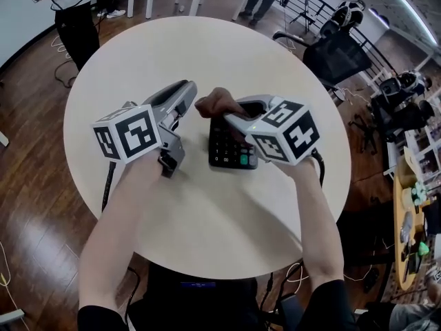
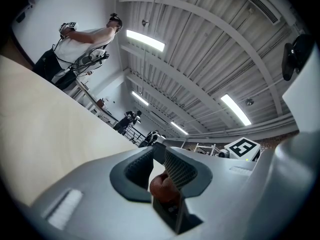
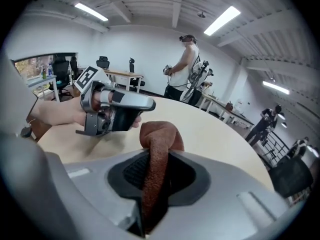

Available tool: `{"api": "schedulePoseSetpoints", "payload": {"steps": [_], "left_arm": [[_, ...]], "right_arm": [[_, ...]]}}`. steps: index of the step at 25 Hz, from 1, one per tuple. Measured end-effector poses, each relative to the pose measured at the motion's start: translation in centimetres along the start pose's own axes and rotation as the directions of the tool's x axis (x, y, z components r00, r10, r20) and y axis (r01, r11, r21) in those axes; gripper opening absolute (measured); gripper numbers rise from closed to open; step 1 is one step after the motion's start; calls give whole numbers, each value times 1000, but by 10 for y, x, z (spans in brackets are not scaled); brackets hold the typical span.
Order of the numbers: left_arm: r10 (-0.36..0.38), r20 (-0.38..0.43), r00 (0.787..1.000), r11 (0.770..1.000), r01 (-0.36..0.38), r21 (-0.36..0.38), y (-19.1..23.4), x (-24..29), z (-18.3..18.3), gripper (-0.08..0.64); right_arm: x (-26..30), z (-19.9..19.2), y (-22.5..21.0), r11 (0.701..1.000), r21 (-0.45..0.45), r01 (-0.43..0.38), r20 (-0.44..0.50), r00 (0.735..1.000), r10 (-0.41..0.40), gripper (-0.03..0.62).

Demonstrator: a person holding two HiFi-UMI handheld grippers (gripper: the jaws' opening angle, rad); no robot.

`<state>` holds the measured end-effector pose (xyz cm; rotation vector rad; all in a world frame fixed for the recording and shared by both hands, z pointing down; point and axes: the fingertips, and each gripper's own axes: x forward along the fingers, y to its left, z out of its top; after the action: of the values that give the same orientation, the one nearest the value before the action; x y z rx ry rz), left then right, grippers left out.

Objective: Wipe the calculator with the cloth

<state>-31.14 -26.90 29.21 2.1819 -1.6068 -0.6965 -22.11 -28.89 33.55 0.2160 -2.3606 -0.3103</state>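
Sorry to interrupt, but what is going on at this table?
A person is working a gripper in each hand at a round table. The right gripper pinches a brown cloth at the far end of the calculator. The left gripper hovers just left of it, jaws slightly apart, apparently empty.

Two grippers (image 1: 187,88) (image 1: 231,116), one cloth (image 1: 213,102), one calculator (image 1: 227,152), seemingly one table (image 1: 207,47).

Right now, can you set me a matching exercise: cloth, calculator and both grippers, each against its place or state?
1 cloth
2 calculator
3 left gripper
4 right gripper

A flat on the table
B shut on the cloth
C brown, at the calculator's far end
D left of the calculator, apart from it

Pairs: 1-C, 2-A, 3-D, 4-B
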Motion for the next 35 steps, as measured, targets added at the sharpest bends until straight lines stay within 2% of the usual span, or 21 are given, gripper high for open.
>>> {"api": "schedulePoseSetpoints", "payload": {"steps": [3,5,9,12,14,16,19,22,25,28,32,34,35], "left_arm": [[7,-2,1000,1000,-7,12,3,0,-2,60],[11,-3,1000,1000,-11,17,3,-1,-3,60],[13,-10,1000,1000,-13,24,3,0,-3,60],[10,-19,1000,999,-9,32,2,1,-2,60],[4,-24,1000,999,-3,35,0,2,-3,60],[3,-27,1000,999,-2,40,-1,2,-3,60],[4,-26,1000,999,-3,42,0,1,-2,60],[8,-18,1000,999,-7,34,1,1,-3,60],[10,-17,1000,999,-9,35,1,1,-4,60],[7,-26,1000,999,-6,44,0,3,-5,60],[5,-34,999,999,-3,52,0,4,-3,60],[3,-38,999,999,-1,52,-1,4,-4,60],[3,-38,999,999,-1,52,-2,4,-4,60]], "right_arm": [[20,-7,14,999,-21,-42,-42,998,41,75],[17,-15,7,1000,-2,-21,-63,998,21,75],[-9,-47,-30,994,73,83,-129,989,-73,75],[-32,-76,-61,974,112,199,-183,967,-177,75],[-43,-74,-70,963,109,246,-162,960,-226,75],[-41,-48,-55,975,95,199,-80,978,-192,75],[-10,-3,-9,998,51,30,25,999,-31,75],[22,5,14,999,-27,-33,-16,999,32,75],[25,-10,7,999,3,-39,-48,998,40,75],[7,-33,-16,999,49,11,-93,996,-7,75],[-24,-73,-59,982,88,167,-183,972,-149,75],[-34,-71,-64,975,86,203,-170,968,-186,75],[-35,-62,-60,978,78,193,-144,973,-180,75]]}}
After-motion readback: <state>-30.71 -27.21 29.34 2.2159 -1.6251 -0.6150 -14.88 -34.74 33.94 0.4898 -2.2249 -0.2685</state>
